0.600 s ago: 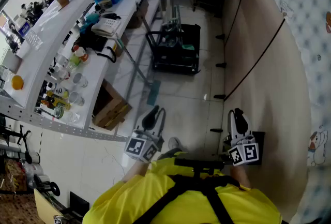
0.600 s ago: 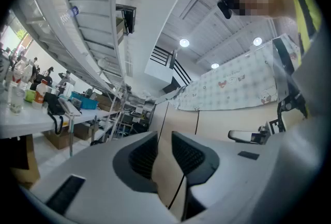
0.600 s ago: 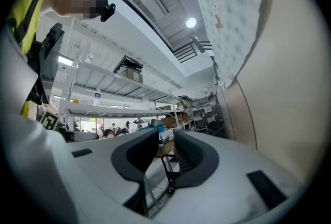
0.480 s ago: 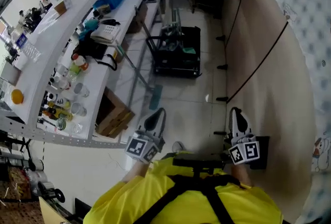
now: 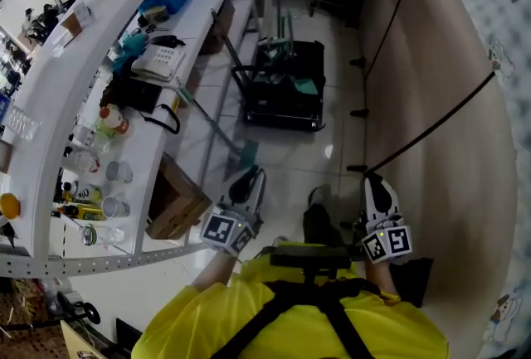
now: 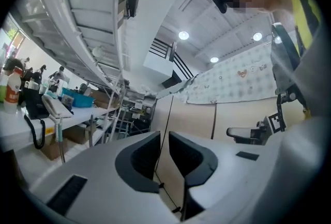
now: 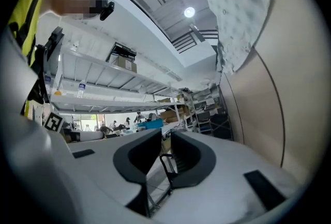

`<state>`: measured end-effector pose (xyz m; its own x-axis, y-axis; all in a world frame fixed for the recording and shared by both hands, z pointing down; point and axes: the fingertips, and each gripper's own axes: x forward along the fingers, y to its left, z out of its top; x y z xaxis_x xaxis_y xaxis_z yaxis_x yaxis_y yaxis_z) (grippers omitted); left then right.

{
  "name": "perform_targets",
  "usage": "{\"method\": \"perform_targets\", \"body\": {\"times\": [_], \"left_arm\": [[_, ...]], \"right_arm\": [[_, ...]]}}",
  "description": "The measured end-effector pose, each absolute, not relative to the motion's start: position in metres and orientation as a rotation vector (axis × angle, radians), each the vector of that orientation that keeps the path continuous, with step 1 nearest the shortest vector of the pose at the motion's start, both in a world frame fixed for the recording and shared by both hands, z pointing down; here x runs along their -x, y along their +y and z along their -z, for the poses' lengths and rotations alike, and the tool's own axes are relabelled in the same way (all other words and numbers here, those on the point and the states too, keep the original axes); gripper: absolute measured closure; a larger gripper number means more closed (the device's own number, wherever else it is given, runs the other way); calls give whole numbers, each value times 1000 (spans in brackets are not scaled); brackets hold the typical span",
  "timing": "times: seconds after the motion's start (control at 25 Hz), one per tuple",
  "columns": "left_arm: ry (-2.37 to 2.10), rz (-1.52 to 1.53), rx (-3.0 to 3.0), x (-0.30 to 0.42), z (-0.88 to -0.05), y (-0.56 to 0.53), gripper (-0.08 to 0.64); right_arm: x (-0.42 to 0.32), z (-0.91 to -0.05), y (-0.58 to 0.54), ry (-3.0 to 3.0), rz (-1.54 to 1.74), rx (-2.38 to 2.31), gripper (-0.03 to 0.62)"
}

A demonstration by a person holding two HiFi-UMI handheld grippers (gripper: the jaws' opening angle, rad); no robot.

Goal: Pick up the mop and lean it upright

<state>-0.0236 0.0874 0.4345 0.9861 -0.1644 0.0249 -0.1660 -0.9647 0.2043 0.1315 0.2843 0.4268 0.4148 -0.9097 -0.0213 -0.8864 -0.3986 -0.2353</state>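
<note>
The mop lies on the pale floor in the head view. Its teal head [image 5: 246, 155] is just ahead of my left gripper, and its thin handle [image 5: 206, 118] slants up-left under the workbench. My left gripper [image 5: 249, 178] is held level a short way short of the mop head. Its jaws [image 6: 164, 140] show a narrow gap with nothing between them. My right gripper [image 5: 376, 186] hangs near the beige wall, far right of the mop. Its jaws [image 7: 166, 140] are also slightly apart and hold nothing.
A long white workbench [image 5: 58, 113] with a telephone [image 5: 154, 61], bottles and cups runs along the left. A cardboard box [image 5: 171, 200] sits under it. A black cart [image 5: 282, 82] stands ahead. The beige wall [image 5: 431, 67] with black cables closes the right.
The person has stepped forward: the mop head and the cart now sit nearer to the grippers in the picture. A dark shoe shows between the two grippers. Both jaws look unchanged.
</note>
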Motion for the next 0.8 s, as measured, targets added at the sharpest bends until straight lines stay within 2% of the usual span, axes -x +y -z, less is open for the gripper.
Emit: {"method": "perform_targets", "body": {"times": [0.08,0.12,0.24,0.28,0.36,0.4,0.44,0.48,0.6,0.68,0.76,0.8], "left_arm": [[-302,-6,-2919,4,-440,65,509],[-335,-7,-2923,-5,-442,53,509],[-501,-3,-2903,-31,-446,10,509],[-580,24,-2880,-37,-445,-7,509],[-758,104,-2832,-42,-440,-39,511],[-857,140,-2809,-42,-438,-53,520],[-952,168,-2791,-40,-435,-65,555],[-1034,186,-2780,-37,-433,-76,555],[-1209,171,-2728,-22,-440,-99,555],[-1307,119,-2653,-5,-457,-110,555],[-1378,85,-2573,8,-473,-119,555],[-1406,71,-2544,13,-479,-125,555]], "right_arm": [[-156,-431,253,1664,178,2426,536],[-168,-431,236,1720,167,2410,586],[-205,-434,178,1894,158,2326,586],[-215,-435,157,1956,176,2280,581],[-231,-437,117,2100,207,2185,523],[-238,-437,97,2173,215,2140,523],[-243,-438,77,2239,216,2095,570],[-247,-438,58,2297,214,2048,586],[-252,-449,6,2425,259,1910,584],[-244,-461,-23,2488,337,1806,541],[-234,-474,-49,2560,381,1718,541],[-228,-480,-63,2598,388,1690,574]]}}
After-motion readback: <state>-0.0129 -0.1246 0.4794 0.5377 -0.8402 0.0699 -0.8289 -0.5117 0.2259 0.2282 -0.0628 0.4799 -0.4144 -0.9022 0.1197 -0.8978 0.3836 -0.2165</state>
